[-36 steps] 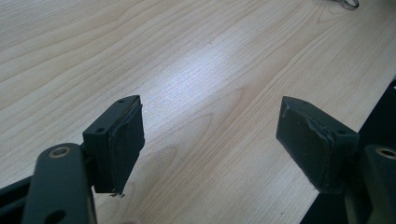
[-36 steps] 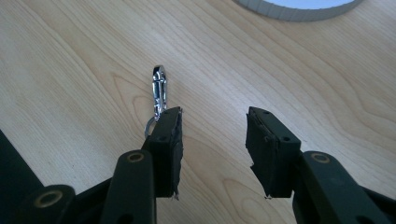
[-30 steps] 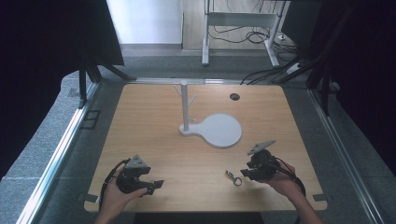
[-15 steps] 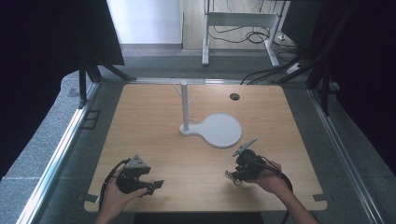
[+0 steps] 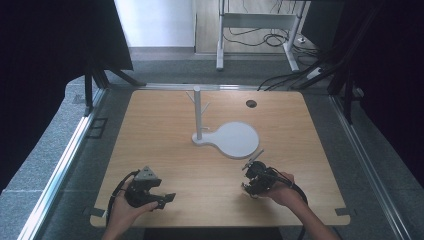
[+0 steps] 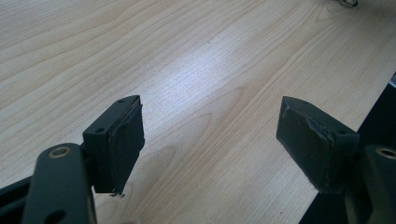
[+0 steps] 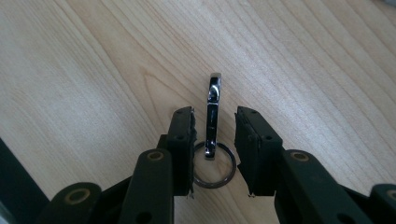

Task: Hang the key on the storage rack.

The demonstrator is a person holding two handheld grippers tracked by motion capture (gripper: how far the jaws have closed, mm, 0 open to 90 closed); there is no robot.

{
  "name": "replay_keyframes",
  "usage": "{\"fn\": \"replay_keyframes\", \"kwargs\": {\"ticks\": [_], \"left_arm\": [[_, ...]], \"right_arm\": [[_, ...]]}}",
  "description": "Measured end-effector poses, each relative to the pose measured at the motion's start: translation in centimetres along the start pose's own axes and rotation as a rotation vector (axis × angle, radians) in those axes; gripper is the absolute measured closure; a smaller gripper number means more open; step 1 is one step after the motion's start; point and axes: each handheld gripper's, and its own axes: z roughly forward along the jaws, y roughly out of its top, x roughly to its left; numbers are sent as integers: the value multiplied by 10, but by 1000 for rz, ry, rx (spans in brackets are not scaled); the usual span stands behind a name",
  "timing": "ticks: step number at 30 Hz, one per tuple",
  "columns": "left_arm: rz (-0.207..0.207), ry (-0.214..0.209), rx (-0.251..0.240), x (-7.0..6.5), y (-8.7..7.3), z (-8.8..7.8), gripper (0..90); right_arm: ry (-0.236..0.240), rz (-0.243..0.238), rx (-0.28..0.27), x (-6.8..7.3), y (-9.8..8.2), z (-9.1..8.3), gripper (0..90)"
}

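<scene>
A shiny metal snap clip [image 7: 213, 100] with a dark key ring [image 7: 229, 175] on its end lies flat on the wooden table. My right gripper [image 7: 215, 116] points down at it with one jaw on each side of the clip. Its jaws have just been closing, and a narrow gap still shows on both sides, so the pads do not press on it. In the high view the right gripper [image 5: 252, 182] sits low at the front right. My left gripper [image 5: 165, 199] rests at the front left, and its jaws [image 6: 210, 126] stand wide open over bare wood.
A white stand [image 5: 198, 112] with short pegs rises from a round white base [image 5: 235, 140] at the table's middle. A dark cable hole [image 5: 251, 103] lies at the back right. The table's front edge [image 5: 220, 225] runs close behind both hands.
My right gripper has moved left and slightly down onto the spot where the clip and ring lay, and its jaws have narrowed around them. The left gripper has stayed put.
</scene>
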Motion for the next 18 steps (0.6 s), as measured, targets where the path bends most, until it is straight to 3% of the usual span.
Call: {"fn": "replay_keyframes", "kwargs": {"ticks": [13, 18], "left_arm": [[1, 1, 3, -1, 0, 1, 238], [0, 1, 2, -1, 0, 1, 238]], "right_arm": [[-20, -11, 38, 1, 1, 6, 708], [-28, -23, 65, 3, 1, 8, 764]]}}
